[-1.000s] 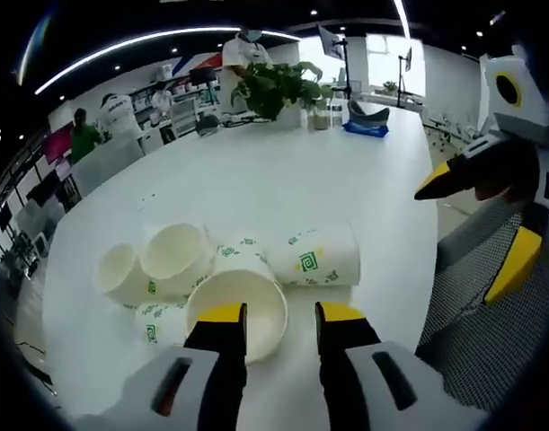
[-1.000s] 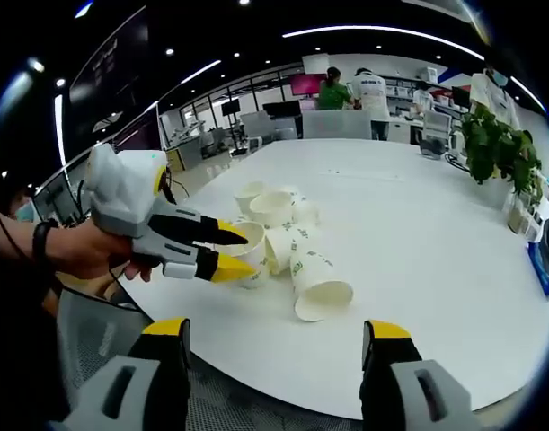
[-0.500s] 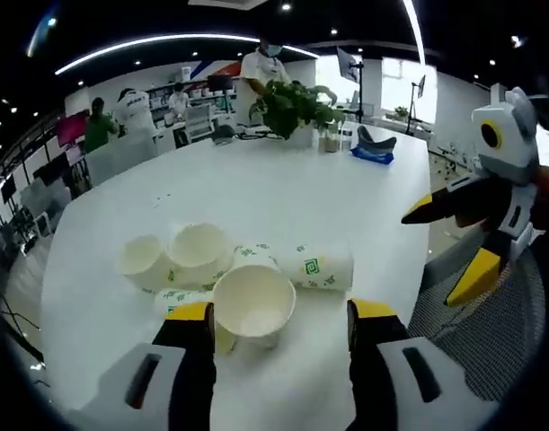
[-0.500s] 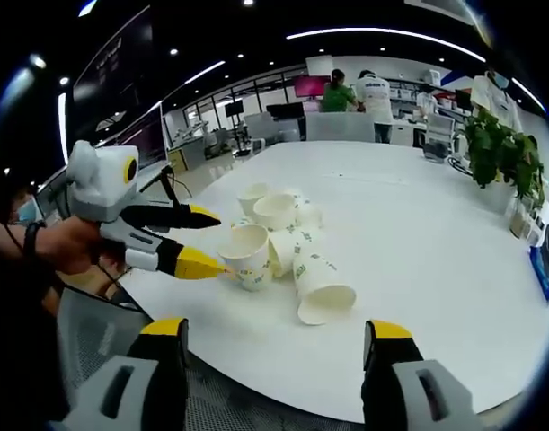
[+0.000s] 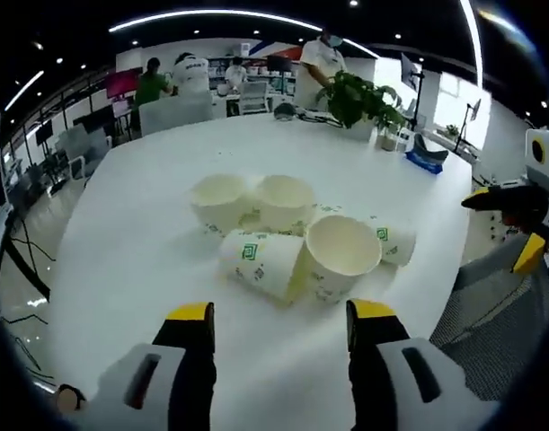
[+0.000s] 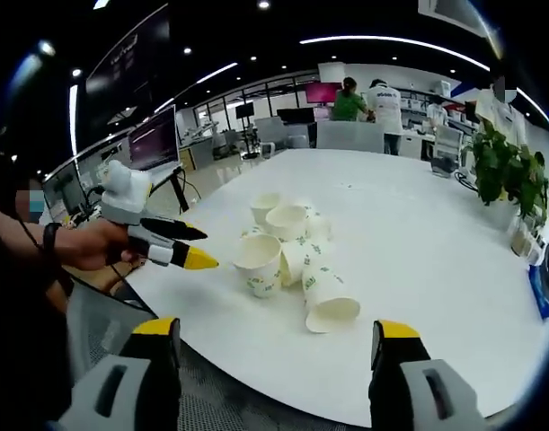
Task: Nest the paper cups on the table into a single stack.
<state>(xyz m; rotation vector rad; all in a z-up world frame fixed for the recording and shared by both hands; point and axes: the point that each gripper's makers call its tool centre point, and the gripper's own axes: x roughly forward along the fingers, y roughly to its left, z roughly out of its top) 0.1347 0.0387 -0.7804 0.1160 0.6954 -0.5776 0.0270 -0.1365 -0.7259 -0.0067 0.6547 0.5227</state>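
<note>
You hold both the left hand-held gripper and right hand-held gripper with jaws apart and empty, squared up on the paper cups clustered mid-frame on the worktop, ready to pick.

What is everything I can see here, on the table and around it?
White paper cups with green print: about five, bunched near the table's near edge; some upright, at least two on their sides.
Round white table: one, bearing the cups.
Green potted plant: one, at the table's far edge.
Blue object: one, near the plant; too small to identify.
People in white and green tops: several, standing beyond the table.
Left gripper: grey with yellow tips, open, short of the cups, holding nothing.
Right gripper: same colours, open, off the table's edge.
Person's hand: holding the left gripper.
</note>
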